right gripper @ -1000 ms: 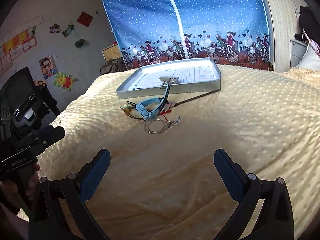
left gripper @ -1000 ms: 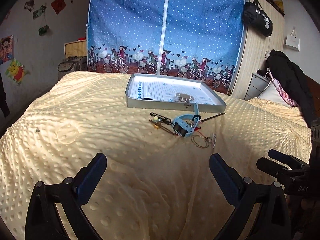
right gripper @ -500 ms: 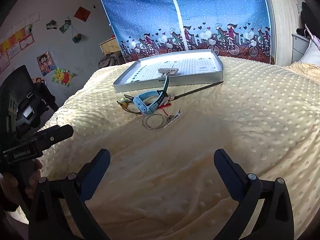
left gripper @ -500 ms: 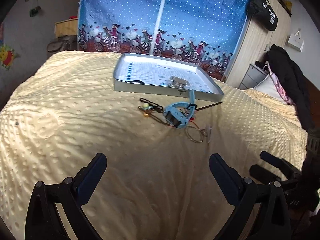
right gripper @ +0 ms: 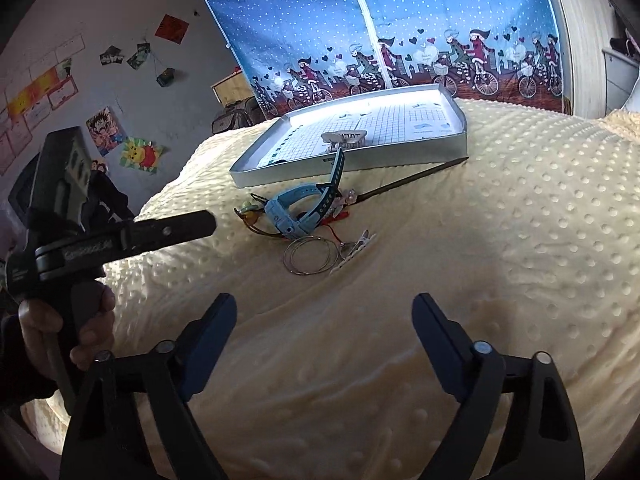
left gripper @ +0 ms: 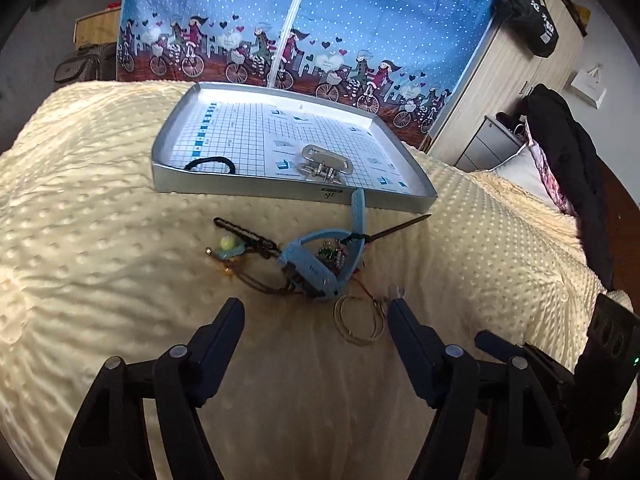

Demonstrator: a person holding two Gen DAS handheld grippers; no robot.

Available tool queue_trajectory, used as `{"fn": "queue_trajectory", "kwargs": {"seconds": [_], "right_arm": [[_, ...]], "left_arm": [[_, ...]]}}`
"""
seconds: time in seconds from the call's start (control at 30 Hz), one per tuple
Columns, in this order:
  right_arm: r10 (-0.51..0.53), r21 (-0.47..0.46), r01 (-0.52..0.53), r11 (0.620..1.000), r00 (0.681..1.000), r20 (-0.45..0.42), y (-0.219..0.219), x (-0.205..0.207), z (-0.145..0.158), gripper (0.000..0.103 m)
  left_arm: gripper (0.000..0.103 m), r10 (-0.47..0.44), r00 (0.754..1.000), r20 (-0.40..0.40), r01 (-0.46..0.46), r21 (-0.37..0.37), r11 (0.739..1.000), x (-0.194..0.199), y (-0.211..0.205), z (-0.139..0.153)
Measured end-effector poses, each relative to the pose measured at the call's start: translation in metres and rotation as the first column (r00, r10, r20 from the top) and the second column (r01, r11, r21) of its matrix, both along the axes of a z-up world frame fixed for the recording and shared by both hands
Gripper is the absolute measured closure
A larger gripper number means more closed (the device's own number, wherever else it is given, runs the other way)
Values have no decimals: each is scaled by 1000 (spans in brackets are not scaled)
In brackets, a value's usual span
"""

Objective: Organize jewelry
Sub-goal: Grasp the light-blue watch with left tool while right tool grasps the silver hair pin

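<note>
Here, left gripper (left gripper: 316, 312) spread, low over blue watch (left gripper: 320, 264).

Pretty lived-in bedroom: a bed under a pale yellow dotted fleece blanket (left gripper: 100, 240) fills most of the view, and behind it hangs a blue polka-dot fabric panel with cartoon cyclists along the bottom (left gripper: 360, 20). Off to the right there's a light wood-grain wardrobe (left gripper: 504, 80) with a black bag (left gripper: 532, 20) hanging from its top, plus a small grey drawer unit (left gripper: 490, 146) beside it. The grey wall on the left (right gripper: 120, 60) has cartoon posters and little cards stuck all over it.
</note>
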State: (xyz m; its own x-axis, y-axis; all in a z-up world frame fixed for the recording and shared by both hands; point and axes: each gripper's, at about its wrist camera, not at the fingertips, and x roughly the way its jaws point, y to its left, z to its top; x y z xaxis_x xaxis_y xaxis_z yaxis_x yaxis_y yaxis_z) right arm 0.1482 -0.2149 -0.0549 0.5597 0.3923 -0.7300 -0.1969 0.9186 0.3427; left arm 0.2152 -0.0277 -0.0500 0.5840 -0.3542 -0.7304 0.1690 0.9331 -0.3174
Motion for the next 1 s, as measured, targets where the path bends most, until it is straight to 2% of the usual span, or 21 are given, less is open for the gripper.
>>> {"fn": "queue_trajectory", "kwargs": {"seconds": [0.17, 0.2, 0.3, 0.4, 0.5, 0.7, 0.87, 1.0], "right_arm": [[14, -3, -14, 1000, 999, -37, 3, 40, -15, 48], [13, -2, -13, 1000, 999, -42, 3, 45, -17, 56], [13, 3, -13, 1000, 998, -64, 8, 66, -26, 68], [14, -36, -17, 999, 996, -85, 20, 83, -35, 74], [-3, -59, -4, 998, 994, -111, 26, 88, -42, 74], [-4, -29, 0, 1000, 990, -138, 20, 85, -48, 74], [19, 14, -17, 1000, 987, -156, 18, 83, -55, 74], [25, 33, -20, 999, 986, -165, 17, 83, -58, 87]], "left_arm": [[43, -14, 999, -39, 15, 10, 1000, 31, -8, -11], [47, -16, 999, -52, 16, 9, 1000, 36, -9, -14], [58, -17, 996, -93, 17, 4, 1000, 50, -9, -25], [66, -16, 992, -122, 16, -5, 1000, 59, -10, -32], [66, -25, 989, -143, 24, -8, 1000, 64, -11, -36], [73, -60, 983, -173, 68, 38, 997, 68, -20, -34], [75, -38, 981, -189, 46, 34, 998, 67, -18, -35], [82, -24, 981, -192, 32, 40, 999, 65, -16, -35]]}}
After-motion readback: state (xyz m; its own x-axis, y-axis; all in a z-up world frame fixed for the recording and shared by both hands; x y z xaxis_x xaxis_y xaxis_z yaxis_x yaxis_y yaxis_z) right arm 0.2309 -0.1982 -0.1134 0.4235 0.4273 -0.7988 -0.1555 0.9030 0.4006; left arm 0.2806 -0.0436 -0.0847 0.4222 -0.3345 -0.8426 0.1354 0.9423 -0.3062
